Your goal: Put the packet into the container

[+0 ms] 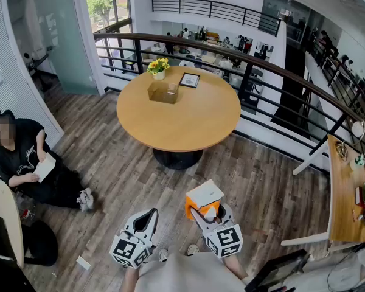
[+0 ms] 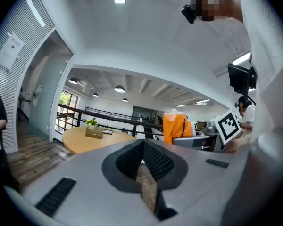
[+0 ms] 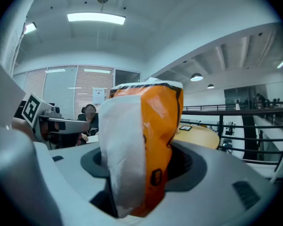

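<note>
While standing well back from the round tan wooden table (image 1: 188,123) on the plank floor (image 1: 109,163), carrying the orange-and-white crinkled plastic packet (image 1: 204,198) in the right hand-held gripper (image 1: 205,213), with jaws set wide and pressing on the packet's two flanks. Holding it with its long axis running roughly along the jaws and its sealed top leading, judging by the right gripper view. Holding the left hand-held gripper (image 1: 154,212) just beside the right one, jaws closed tip to tip on nothing. Facing the amber see-through rectangular container (image 1: 163,92), sitting on the far half of the table, near the small pot of yellow flowers (image 1: 159,67) and the black-framed tablet (image 1: 189,80). Looking at a target lying ahead and somewhat to the left of the right hand-held gripper, well apart from it, with bare floor and the near half of the table between; lying almost straight ahead of the left hand-held gripper, with neither clearly nearer. Probably needing a walk forward, then a reach over the near rim and a slight swing leftward before lowering the packet, leading end down, into the container. Not being able to tell the container's depth, or any lid, from here. Passing well clear of the seated person in black (image 1: 24,163) by the left wall, in all likelihood.
</note>
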### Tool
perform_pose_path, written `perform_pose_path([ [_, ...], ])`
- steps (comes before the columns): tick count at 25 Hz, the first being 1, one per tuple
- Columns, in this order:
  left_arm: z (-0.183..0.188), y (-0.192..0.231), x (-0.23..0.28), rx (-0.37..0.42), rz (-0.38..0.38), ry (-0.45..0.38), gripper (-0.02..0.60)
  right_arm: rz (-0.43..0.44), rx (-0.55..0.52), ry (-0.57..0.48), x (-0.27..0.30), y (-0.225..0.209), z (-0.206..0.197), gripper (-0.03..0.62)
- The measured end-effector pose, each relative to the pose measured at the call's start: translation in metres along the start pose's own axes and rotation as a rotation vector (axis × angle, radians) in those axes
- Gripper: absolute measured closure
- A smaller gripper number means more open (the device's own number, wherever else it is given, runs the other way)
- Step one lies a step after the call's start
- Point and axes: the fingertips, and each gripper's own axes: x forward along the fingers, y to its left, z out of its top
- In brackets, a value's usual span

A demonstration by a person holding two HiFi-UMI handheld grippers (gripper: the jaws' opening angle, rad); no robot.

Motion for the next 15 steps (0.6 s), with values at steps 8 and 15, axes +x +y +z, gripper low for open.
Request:
perform_pose_path([
  [8,-0.004,0.001,-0.009,-0.002,0.007,0.004,0.577,0.005,-0.001,0.006,0.001,0.008,-0.004,0.301],
  [15,-0.004,0.002,-0.013,-0.004,0.028,0.008,0.577,0.031,-0.001,0.013,0.002,0.012,-0.005,0.301],
])
